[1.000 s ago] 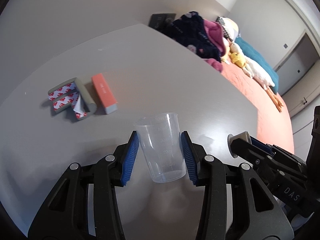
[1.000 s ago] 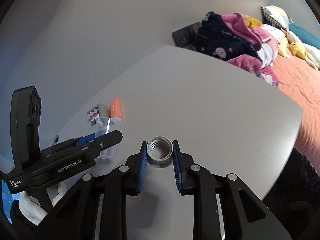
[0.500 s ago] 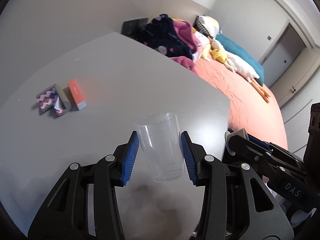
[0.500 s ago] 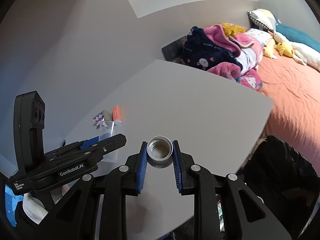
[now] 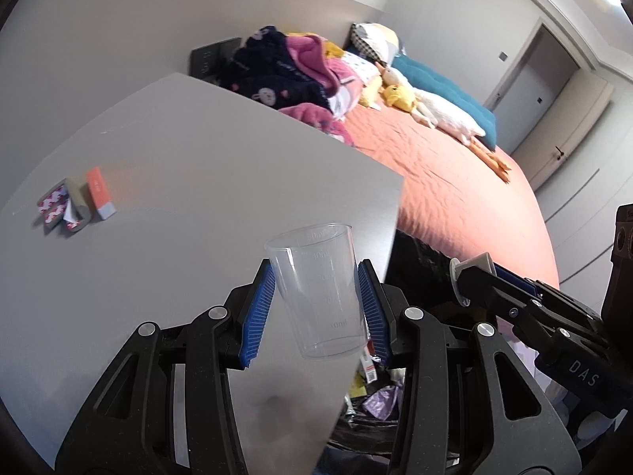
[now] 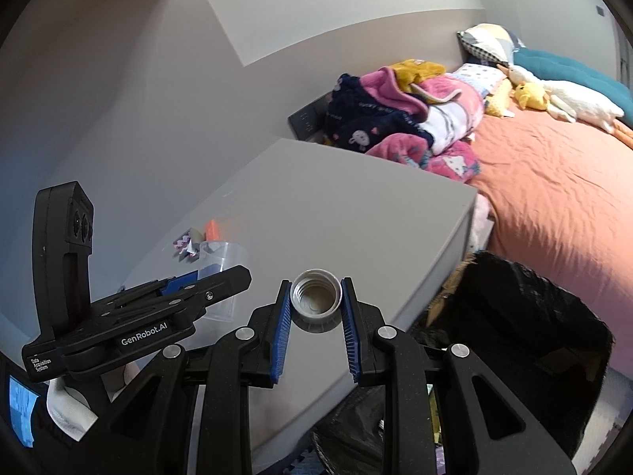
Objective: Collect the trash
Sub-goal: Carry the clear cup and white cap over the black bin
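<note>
My left gripper (image 5: 316, 308) is shut on a clear plastic measuring cup (image 5: 318, 289), held upright in the air over the right edge of the grey table (image 5: 198, 182). In the right wrist view my right gripper (image 6: 315, 301) is shut on a grey screw cap (image 6: 315, 301), its open side facing the camera. Below and to the right stands a bin lined with a black bag (image 6: 514, 340), with wrappers (image 5: 379, 399) inside it. The right gripper (image 5: 470, 277) with the cap shows at the right of the left wrist view; the left gripper (image 6: 221, 277) and cup (image 6: 221, 253) show at the left of the right wrist view.
On the far left of the table lie an orange box (image 5: 101, 194) and a grey roll with red-patterned paper (image 5: 63, 209). Beyond the table is a bed with an orange sheet (image 5: 455, 182), a heap of clothes (image 5: 292, 75) and plush toys (image 5: 431, 111). A closed door (image 5: 526, 91) is at the back.
Both grippers have carried their items to the right and upward, from over the table's middle to its right edge. The black-lined bin has come into view beneath them.
</note>
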`<state>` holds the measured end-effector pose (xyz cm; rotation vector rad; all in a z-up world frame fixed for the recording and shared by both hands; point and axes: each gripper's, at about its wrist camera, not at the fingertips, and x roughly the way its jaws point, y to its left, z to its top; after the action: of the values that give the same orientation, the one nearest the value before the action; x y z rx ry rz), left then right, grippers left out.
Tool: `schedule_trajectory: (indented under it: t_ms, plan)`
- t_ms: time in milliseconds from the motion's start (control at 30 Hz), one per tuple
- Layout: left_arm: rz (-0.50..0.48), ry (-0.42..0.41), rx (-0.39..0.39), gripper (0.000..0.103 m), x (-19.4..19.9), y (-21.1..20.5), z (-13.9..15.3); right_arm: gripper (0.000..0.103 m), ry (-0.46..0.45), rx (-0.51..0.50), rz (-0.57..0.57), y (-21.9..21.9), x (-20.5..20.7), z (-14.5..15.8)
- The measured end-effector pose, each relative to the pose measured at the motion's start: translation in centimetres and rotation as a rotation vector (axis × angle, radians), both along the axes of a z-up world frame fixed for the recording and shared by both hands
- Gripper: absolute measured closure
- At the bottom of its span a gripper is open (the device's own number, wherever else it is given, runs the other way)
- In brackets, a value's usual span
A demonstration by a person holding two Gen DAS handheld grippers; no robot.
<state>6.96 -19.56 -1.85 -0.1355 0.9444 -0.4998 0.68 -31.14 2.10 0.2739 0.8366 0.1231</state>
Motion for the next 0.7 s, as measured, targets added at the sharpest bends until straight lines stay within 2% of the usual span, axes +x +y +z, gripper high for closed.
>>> schedule_trajectory:
  t_ms: [700]
  plan:
    - [-0.179, -0.034, -0.004, 0.060, -2.0, -8.2, 1.6, 0.077, -0.052, -0.010, -0.171, -7.4, -5.2, 2.0]
